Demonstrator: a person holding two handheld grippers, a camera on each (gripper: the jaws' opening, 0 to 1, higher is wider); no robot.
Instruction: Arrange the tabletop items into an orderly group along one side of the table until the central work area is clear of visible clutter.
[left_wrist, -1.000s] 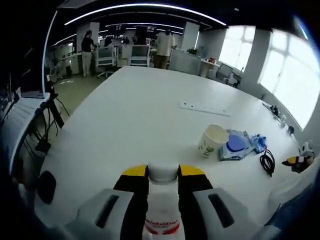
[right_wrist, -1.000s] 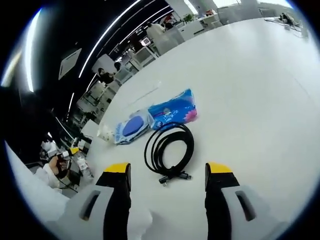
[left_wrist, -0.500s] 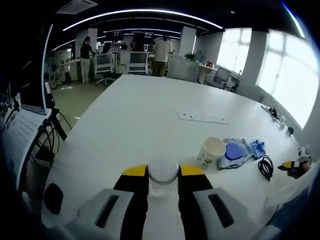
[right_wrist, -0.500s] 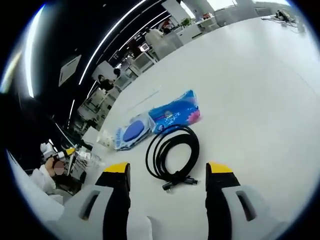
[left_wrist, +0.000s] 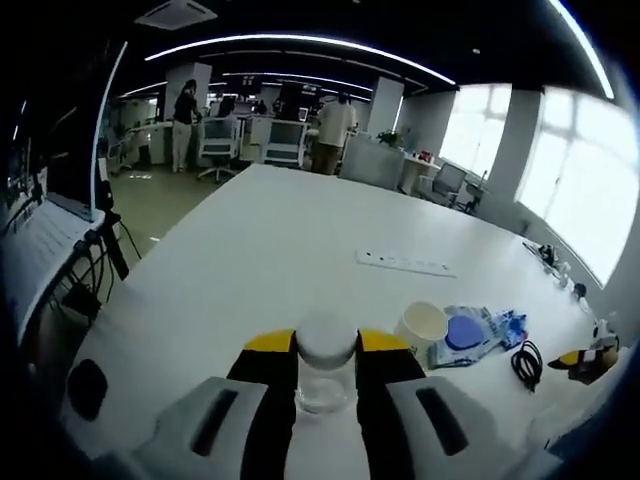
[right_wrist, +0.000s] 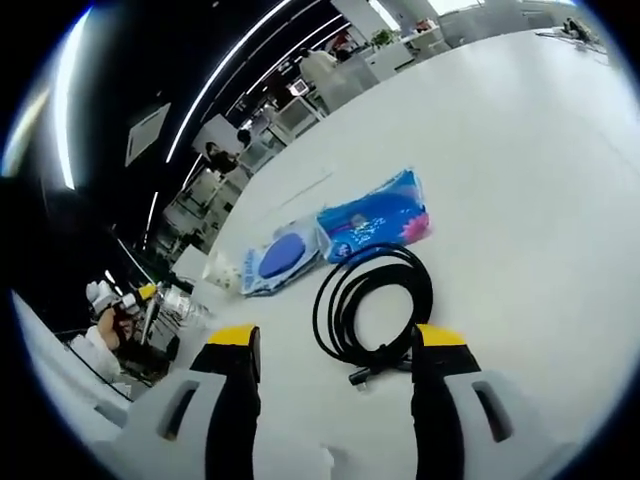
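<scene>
left claw (left_wrist: 326, 345) gripping a clear bottle (left_wrist: 326, 362), right claw (right_wrist: 335, 345) wide open over the black cable (right_wrist: 372, 310)

left claw's jaws are closed tight on the bottle w/ white cap, held upright above the white worktop (left_wrist: 270, 250); a paper cup (left_wrist: 422, 330) sits just to its right, then a wipes pack w/ blue lid (left_wrist: 462, 335), then a blue tissue pack (right_wrist: 375, 215) & the coiled cable. right claw holds nothing, jaws well apart, cable coil between & just ahead of them. risks as i see it: bottle is smooth & grip sits near the cap, so a quick swing could let it slip or tip on set-down; setting it too close could knock the cup over, it looks light & empty. cable is floppy, so a pinch on 1 loop may drag the coil open & spread clutter; plug end (right_wrist: 365, 377) could snag. power strip (left_wrist: 405, 264) lies well apart, mid-worktop, not yet grouped.
</scene>
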